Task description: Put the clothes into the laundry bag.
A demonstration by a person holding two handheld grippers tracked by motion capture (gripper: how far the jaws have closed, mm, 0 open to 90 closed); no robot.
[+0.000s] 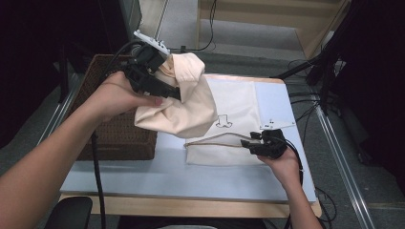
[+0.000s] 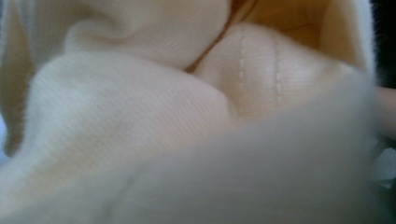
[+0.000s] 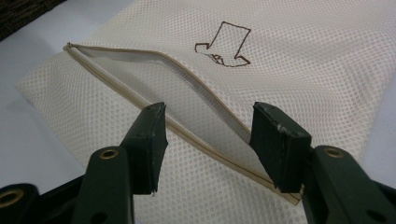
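Observation:
A cream garment hangs bunched above the left half of the table, and my left gripper is shut on its upper folds. In the left gripper view the garment's cloth presses right up to the camera and hides the jaws. A cream mesh bag with a brown hat drawing lies flat on the table. Its zip opening gapes. My right gripper stands open at the bag's near right corner, one jaw on each side of the zip edge. In the high view the right gripper is at the opening's right end.
A dark wicker basket stands at the table's left side, under my left forearm. The pale blue table top has bare room in front of the bag. A small white tag lies right of the bag. Cables and stand legs crowd the floor at right.

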